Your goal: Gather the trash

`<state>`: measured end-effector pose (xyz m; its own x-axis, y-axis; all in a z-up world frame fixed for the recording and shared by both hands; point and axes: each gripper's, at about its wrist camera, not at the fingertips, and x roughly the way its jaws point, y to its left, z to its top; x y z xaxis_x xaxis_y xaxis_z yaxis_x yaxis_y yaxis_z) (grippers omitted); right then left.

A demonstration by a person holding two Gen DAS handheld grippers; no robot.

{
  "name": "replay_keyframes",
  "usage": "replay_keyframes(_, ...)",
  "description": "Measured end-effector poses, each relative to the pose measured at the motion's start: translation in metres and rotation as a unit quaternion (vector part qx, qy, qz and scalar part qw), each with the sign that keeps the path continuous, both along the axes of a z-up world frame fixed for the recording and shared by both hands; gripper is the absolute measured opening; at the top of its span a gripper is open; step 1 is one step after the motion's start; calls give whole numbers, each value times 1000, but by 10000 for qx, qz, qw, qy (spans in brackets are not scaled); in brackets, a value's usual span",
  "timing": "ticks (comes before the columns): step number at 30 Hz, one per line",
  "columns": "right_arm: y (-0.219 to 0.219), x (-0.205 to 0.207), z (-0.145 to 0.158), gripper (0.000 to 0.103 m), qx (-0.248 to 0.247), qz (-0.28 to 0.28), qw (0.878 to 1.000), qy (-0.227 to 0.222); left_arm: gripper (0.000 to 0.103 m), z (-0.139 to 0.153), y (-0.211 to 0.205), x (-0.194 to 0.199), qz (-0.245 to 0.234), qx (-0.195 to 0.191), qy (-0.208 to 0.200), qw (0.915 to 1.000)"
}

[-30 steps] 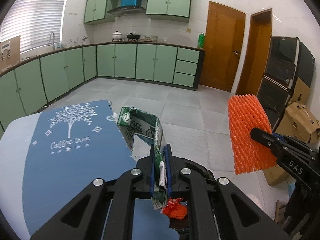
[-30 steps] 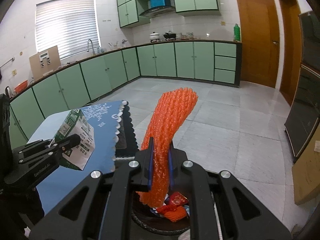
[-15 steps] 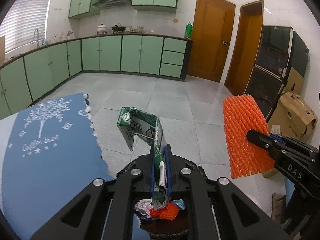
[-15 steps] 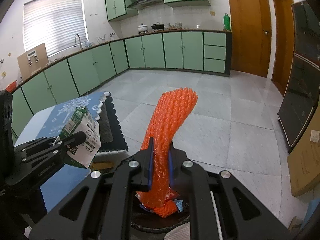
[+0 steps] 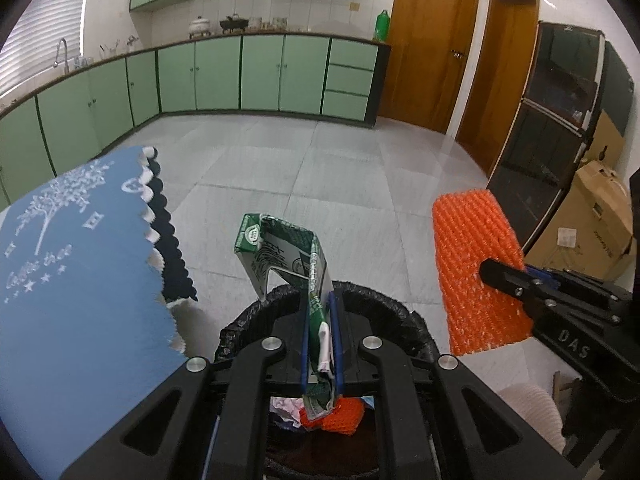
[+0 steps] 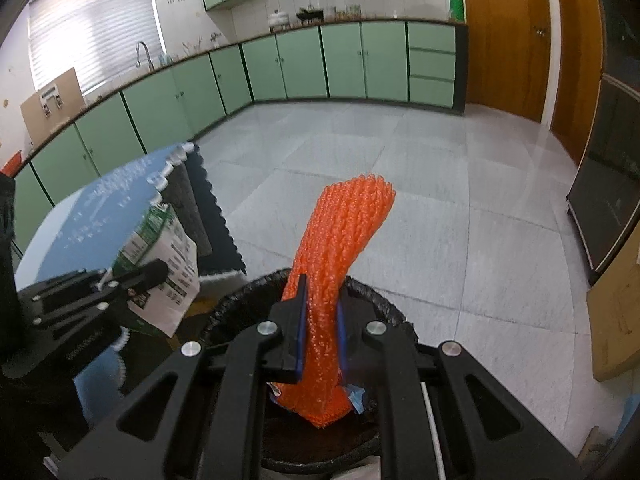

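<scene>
Over the black-lined trash bin (image 5: 404, 316) we hold both pieces for dropping: our left gripper (image 5: 320, 344) pinches the flattened green milk carton (image 5: 280, 252), our right gripper (image 6: 320, 332) clamps the orange foam net (image 6: 340, 240). Both dangle above the opening. Down inside, our own fingers hide most of the crumpled scraps.

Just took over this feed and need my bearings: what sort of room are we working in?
A home kitchen, by the look of it: green cabinets run under a long counter with a sink tap by the window, and pots sit on the counter under an extractor hood. The floor is pale tile.
</scene>
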<state>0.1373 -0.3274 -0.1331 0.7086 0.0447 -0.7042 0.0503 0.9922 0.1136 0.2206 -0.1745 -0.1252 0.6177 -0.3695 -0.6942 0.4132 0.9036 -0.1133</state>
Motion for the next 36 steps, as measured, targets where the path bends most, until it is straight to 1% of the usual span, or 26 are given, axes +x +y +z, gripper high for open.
replay_keyframes(4,-1,12,-12,14,21,24,9999,141,9,-10,-5,11,-33,44,149,9999)
replay_keyframes(5,-1,14,-13,17,34,33,9999,152,11,-11,-6,12,-31,27,163,9999)
replay_keyframes(6,0,16,-15,19,31,27,9999,167,18,-11,-7,13,-39,10,176,9998)
replay_keyframes(7,0,18,-16,25,19,11,9998,176,23,-11,-7,14,-32,-5,172,9998)
replay_keyframes(8,-1,20,-16,30,12,-4,9998,178,33,-11,-7,14,-18,-14,158,9999)
replay_keyframes(9,-2,21,-17,34,8,-21,9999,171,37,-9,-6,14,2,-43,144,9999)
replay_keyframes(10,-2,21,-16,42,-1,-38,9999,161,38,-8,-3,15,32,-87,138,9999)
replay_keyframes(11,-4,21,-16,58,-21,-63,9999,146,41,-6,-2,15,51,-106,139,9998)
replay_keyframes(12,-4,20,-15,63,-59,-106,9999,111,46,-5,1,16,96,-133,137,9998)
replay_keyframes(13,-4,19,-14,65,-82,-127,9999,81,48,-4,4,16,149,-154,134,9997)
replay_keyframes(14,-5,19,-12,70,-89,-130,9998,80,50,-1,8,16,206,-194,122,9995)
replay_keyframes(15,-5,18,-11,76,-104,-145,9998,78,53,2,11,16,239,-221,103,9994)
replay_keyframes(16,-5,17,-8,86,-137,-189,9997,59,55,6,15,14,285,-249,68,9993)
replay_keyframes(18,-3,13,-1,89,-145,-224,9996,-3,65,13,24,10,366,-284,-28,9989)
replay_keyframes(20,-2,9,7,94,-63,-206,9998,-48,71,23,33,4,430,-291,-153,9985)
replay_keyframes(21,-1,5,13,94,-28,-221,9997,-83,76,27,37,2,455,-289,-186,9984)
replay_keyframes(24,3,-4,27,95,67,-216,9996,-177,85,40,50,-8,540,-302,-271,9977)
replay_keyframes(27,10,-16,45,95,135,-134,9993,-320,90,53,63,-19,612,-274,-388,9970)
replay_keyframes(30,22,-28,62,96,102,-35,9988,-473,94,66,75,-33,681,-276,-466,9962)
replay_keyframes(33,31,-43,78,98,159,45,9981,-592,97,79,86,-49,723,-268,-539,9956)
replay_keyframes(36,44,-56,94,98,200,223,9971,-703,97,91,95,-67,762,-277,-615,9948)
